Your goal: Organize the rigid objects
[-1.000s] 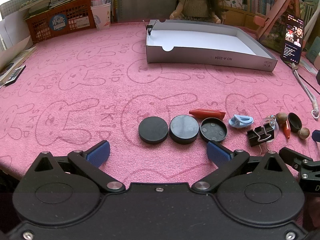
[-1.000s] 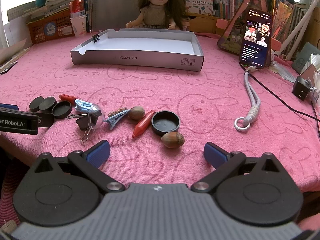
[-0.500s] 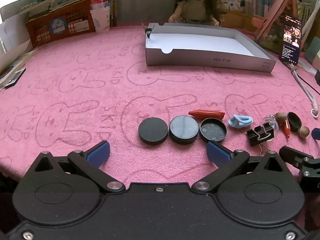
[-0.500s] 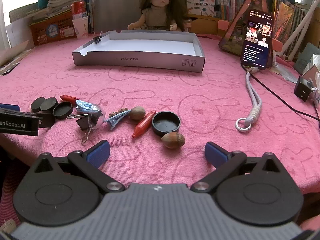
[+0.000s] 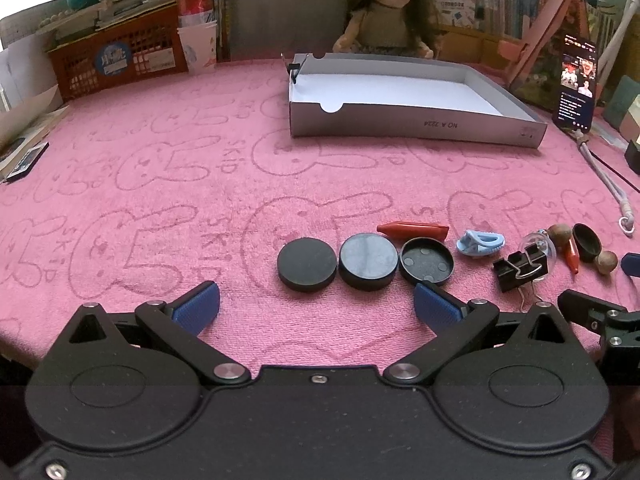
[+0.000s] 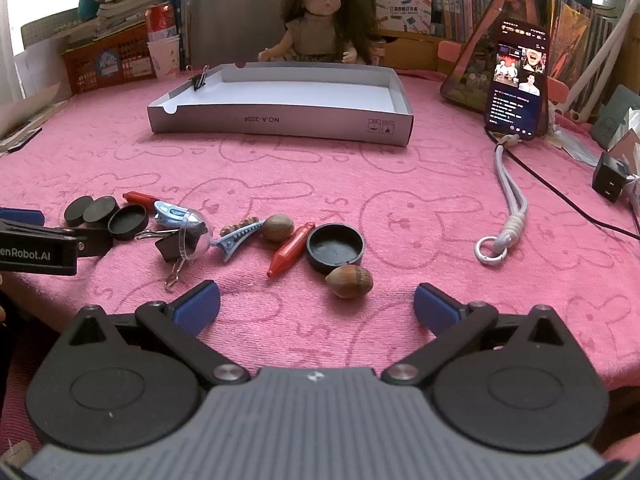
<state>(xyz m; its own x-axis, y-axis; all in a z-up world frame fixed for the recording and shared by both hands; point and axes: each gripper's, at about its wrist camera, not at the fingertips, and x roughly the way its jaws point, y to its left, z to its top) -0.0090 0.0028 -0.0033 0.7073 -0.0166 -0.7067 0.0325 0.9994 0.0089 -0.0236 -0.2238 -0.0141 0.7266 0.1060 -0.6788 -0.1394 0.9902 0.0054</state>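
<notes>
Both hand-held grippers w/ fingers apart at table's near edge; left hand-held gripper [image 5: 316, 300] nearest black discs [image 5: 307, 264], right hand-held gripper [image 6: 316, 300] nearest hazelnut [image 6: 349, 281].

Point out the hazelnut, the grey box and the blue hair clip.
hazelnut [image 6: 349, 281], right wrist view, on the middle of its brown shell.
grey box [image 6: 280, 124], right wrist view, on its front wall near the printed label.
blue hair clip [image 5: 480, 242], left wrist view, on the middle of its body.

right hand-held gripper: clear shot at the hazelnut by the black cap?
Probably yes. The right hand-held gripper is open, with the hazelnut just ahead between its fingers. The black cap touches the nut's far side; the near side is bare cloth.
</notes>
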